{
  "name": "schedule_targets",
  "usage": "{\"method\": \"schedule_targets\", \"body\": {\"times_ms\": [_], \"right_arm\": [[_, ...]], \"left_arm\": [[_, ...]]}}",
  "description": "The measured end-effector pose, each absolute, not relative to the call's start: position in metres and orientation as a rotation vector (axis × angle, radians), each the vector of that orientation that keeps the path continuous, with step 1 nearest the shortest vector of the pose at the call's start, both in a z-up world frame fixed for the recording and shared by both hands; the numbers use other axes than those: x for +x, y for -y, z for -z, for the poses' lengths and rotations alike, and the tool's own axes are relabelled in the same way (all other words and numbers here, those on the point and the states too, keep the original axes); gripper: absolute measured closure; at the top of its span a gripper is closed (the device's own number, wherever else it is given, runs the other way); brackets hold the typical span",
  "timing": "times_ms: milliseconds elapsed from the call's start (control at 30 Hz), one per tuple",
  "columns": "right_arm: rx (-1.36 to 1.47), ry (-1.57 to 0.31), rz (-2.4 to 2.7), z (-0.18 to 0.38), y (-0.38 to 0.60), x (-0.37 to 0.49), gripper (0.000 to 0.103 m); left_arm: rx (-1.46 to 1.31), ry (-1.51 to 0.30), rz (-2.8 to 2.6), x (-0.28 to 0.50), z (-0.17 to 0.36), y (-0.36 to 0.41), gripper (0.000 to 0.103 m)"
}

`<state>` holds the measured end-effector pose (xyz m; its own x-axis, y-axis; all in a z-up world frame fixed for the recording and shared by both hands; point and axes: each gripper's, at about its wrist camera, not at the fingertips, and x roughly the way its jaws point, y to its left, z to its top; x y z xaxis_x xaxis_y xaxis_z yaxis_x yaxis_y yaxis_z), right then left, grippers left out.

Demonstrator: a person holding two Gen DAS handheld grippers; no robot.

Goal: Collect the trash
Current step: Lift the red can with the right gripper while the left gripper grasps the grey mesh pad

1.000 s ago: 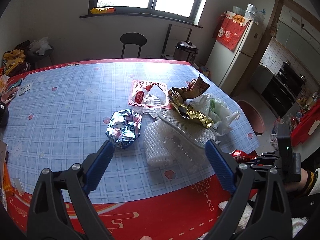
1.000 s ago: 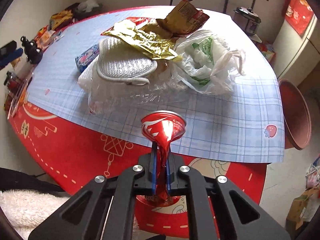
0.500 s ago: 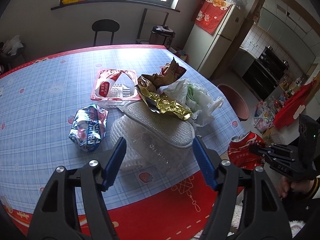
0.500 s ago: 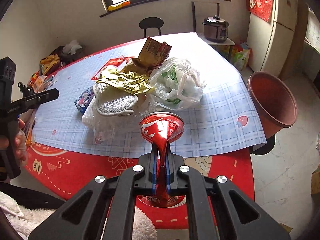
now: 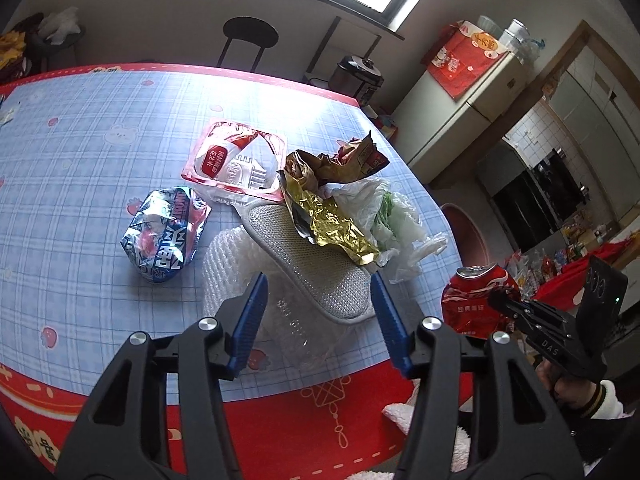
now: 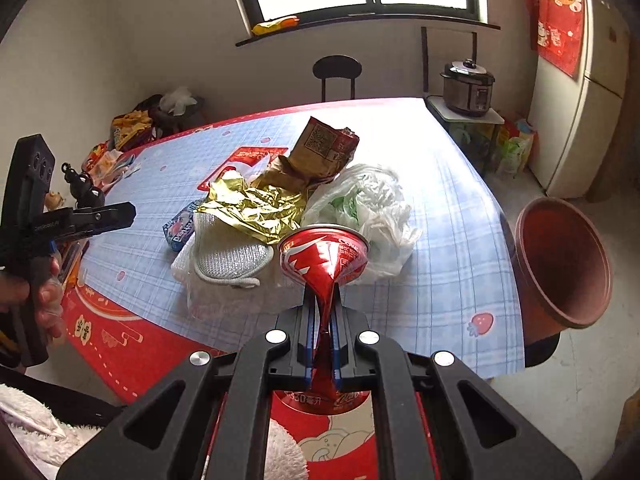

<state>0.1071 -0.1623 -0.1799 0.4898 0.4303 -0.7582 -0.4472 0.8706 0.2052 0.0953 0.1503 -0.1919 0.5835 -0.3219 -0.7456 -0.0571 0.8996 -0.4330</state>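
Trash is at two sites: one crushed red can (image 6: 324, 256) is clamped between the closed fingers of the right gripper (image 6: 323, 332), held off the table edge and not yet dropped; the remainder lies in a pile on the table (image 5: 80, 152). The brown bin (image 6: 564, 268) stands beside the table and appears empty as far as its interior shows. The left gripper (image 5: 318, 316) is spread apart, carries nothing, and is aimed at the pile. Items left, counted:

- one blue wrapper (image 5: 164, 236)
- one red-and-white pouch (image 5: 236, 160)
- one gold foil wrapper (image 5: 340, 228)
- one brown snack bag (image 5: 348, 160)
- one white plastic bag (image 5: 392, 216)
- one grey slipper (image 5: 312, 264)
- one clear bubble-wrap bundle (image 5: 228, 264)

The task is judged barely begun.
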Motion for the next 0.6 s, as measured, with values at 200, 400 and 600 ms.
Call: {"method": "schedule_targets", "body": {"times_ms": [200,400,600], "right_arm": [[-0.018,-0.895,-0.62,0.178,0.171,0.125,0.095],[0.002,-0.869,-0.64,0.175,0.192,0.136,0.095],[0.023,-0.859,-0.619,0.173,0.211,0.14,0.095]], "left_arm": [[-0.632,-0.983,0.075,0.112,0.207,-0.152,0.061],[-0.689,-0.981,0.03,0.141,0.216,-0.144,0.062],[-0.725,-0.995,0.018,0.16,0.221,-0.136,0.064]]}}
